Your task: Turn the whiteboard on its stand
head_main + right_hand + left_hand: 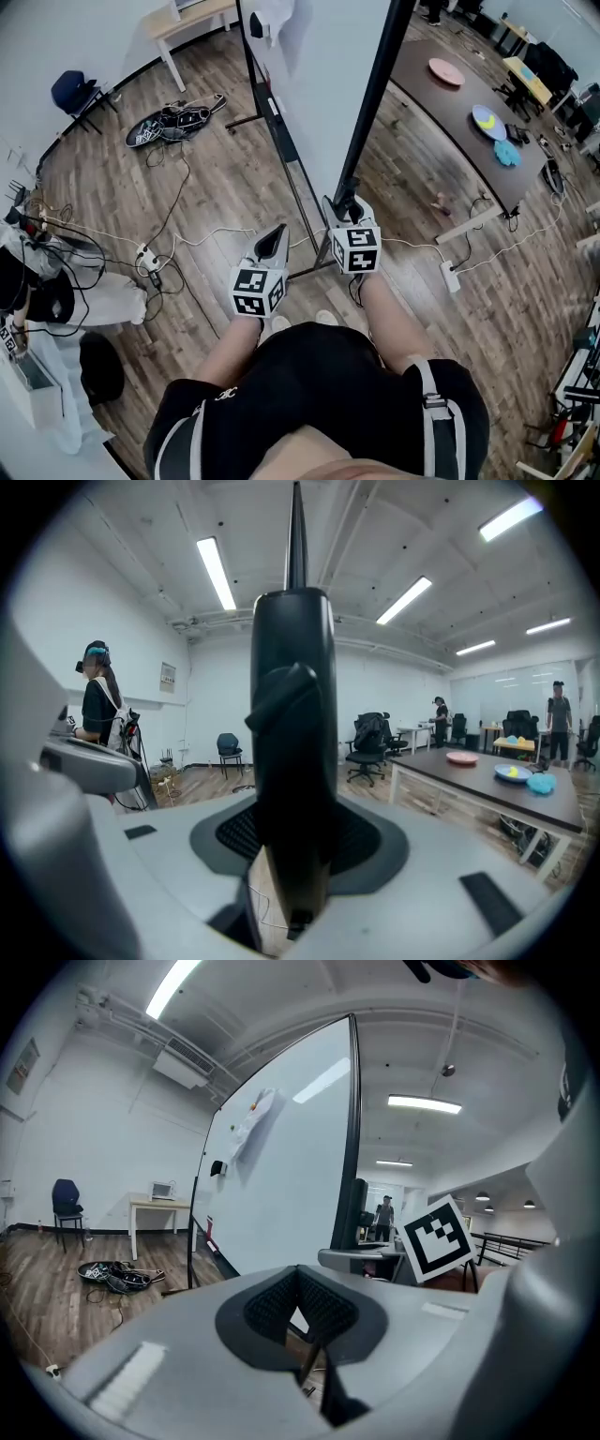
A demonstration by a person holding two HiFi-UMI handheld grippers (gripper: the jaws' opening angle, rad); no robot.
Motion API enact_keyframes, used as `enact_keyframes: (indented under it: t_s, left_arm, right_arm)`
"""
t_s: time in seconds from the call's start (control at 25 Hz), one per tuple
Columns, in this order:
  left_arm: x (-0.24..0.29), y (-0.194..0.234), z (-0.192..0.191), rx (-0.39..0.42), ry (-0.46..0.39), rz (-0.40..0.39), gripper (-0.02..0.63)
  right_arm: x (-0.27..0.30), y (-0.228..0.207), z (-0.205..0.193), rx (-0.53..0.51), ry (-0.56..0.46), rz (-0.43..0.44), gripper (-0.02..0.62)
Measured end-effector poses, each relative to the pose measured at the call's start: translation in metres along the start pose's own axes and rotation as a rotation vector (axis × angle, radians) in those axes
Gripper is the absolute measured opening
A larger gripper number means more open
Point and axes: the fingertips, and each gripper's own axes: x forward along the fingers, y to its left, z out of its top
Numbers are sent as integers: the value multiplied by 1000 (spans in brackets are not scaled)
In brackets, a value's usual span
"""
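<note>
The whiteboard (319, 84) stands on its stand, seen almost edge-on in the head view, its white face (281, 1166) stretching away to the left of my left gripper. My right gripper (345, 208) is shut on the board's black side frame (370, 103); in the right gripper view that frame (292, 761) rises straight up between the pads (246, 832). My left gripper (274, 239) hovers free just left of the board's lower edge, its pads (272, 1302) together with nothing between them.
The stand's leg (298, 192) runs along the wooden floor in front of my feet. Cables and a power strip (145, 255) lie to the left, a cable heap (173, 122) farther back. A dark table (459, 103) with plates stands at the right. A person (37, 291) is at the left.
</note>
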Motion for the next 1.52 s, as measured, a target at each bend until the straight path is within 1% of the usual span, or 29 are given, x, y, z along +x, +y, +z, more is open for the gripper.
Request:
enact_keyframes:
  t_s: [0.16, 0.52, 0.96, 1.32, 1.52]
  left_arm:
    - [4, -10, -5, -2, 10, -28, 9]
    - [4, -14, -11, -3, 35, -68, 9]
    - [15, -37, -13, 11, 49, -181, 9]
    - [13, -54, -23, 26, 77, -256, 9]
    - [9, -61, -37, 42, 107, -303, 9]
  right_arm:
    - [-16, -4, -6, 6, 3, -1, 184]
    - [-42, -5, -11, 8, 3, -6, 184]
    - [-72, -3, -19, 10, 15, -19, 184]
    - [-99, -7, -25, 22, -6, -60, 184]
    - [-108, -8, -28, 31, -27, -101, 184]
